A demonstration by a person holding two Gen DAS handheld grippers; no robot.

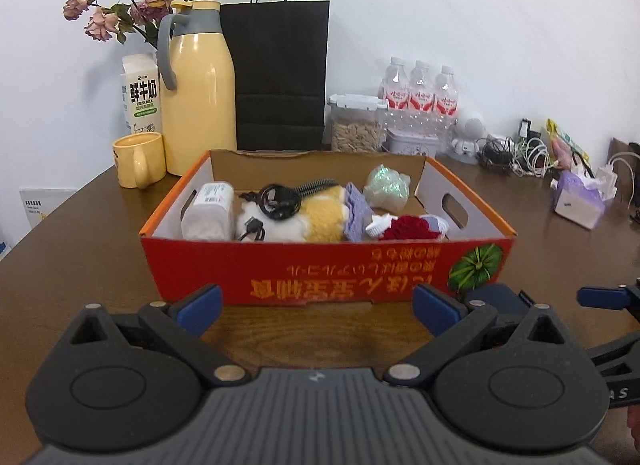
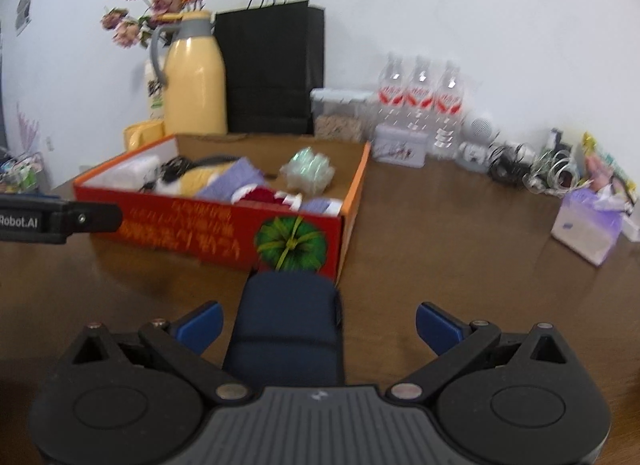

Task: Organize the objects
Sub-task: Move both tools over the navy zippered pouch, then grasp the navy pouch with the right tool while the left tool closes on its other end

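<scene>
Between the right gripper's (image 2: pixel 318 325) wide, empty jaws a navy case (image 2: pixel 288 329) waits on the worktop (image 2: pixel 440 245), left gripper (image 1: pixel 318 307) likewise agape, while the red box (image 1: pixel 320 265) looks nearly filled.

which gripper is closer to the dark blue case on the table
Right. The right gripper is open with the dark blue case between its fingers, untouched; the left gripper is open to the case's left, facing the red box.

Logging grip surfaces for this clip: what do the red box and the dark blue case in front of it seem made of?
The red box looks like printed cardboard: matte, brown raw inner wall, punched handle slot. The dark blue case, lying between the open right tool's fingers, looks like woven fabric over a firm shell, though blur leaves that open.
</scene>
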